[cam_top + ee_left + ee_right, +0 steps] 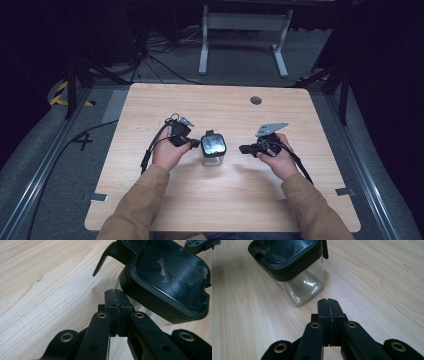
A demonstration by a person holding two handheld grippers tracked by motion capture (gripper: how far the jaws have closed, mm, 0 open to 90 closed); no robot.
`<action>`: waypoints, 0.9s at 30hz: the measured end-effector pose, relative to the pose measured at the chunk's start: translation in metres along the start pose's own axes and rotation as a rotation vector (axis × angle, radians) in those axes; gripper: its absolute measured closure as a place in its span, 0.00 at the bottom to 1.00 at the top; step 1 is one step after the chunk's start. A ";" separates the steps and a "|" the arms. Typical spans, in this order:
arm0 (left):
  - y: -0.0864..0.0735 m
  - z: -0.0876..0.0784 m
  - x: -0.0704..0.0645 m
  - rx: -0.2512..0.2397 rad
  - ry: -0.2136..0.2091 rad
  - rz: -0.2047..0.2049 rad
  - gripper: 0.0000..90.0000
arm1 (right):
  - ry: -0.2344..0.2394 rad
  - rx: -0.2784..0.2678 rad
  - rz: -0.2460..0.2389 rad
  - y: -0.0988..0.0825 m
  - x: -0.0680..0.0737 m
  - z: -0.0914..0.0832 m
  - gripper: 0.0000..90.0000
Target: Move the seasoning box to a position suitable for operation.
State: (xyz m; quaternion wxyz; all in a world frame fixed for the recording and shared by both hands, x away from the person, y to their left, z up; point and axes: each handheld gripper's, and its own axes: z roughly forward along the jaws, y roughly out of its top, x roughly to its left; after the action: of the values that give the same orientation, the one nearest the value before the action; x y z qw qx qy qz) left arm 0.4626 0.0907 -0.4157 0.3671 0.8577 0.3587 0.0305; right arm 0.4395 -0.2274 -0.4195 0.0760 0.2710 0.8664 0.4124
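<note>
A clear square jar [212,156] with a black lid [213,144] stands upright near the centre of the high view, on a light wooden table [220,200]. In the left gripper view the lid fills the upper right, a thin black latch [101,261] sticking out from its edge.

The left gripper [194,143] sits just left of the jar, its tip close beside the lid; whether they touch cannot be told. Its jaws are pressed together with nothing between them.

The right gripper [243,149] lies right of the jar, a little apart, its jaws likewise closed and empty.
</note>
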 end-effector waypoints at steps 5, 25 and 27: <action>0.004 0.004 0.004 -0.017 -0.002 -0.009 0.99 | -0.010 -0.002 0.015 -0.004 0.000 -0.004 1.00; 0.014 0.016 0.005 -0.007 -0.001 0.000 0.98 | -0.050 -0.016 0.042 -0.017 -0.003 -0.022 1.00; 0.013 0.016 0.005 0.001 0.014 -0.001 0.97 | -0.051 -0.015 0.043 -0.017 -0.003 -0.023 1.00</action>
State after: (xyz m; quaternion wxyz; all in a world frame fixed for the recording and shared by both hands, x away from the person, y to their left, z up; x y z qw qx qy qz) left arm 0.4793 0.0779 -0.4197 0.3643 0.8573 0.3619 0.0363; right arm 0.4269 -0.2534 -0.4180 0.0914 0.2993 0.8550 0.4135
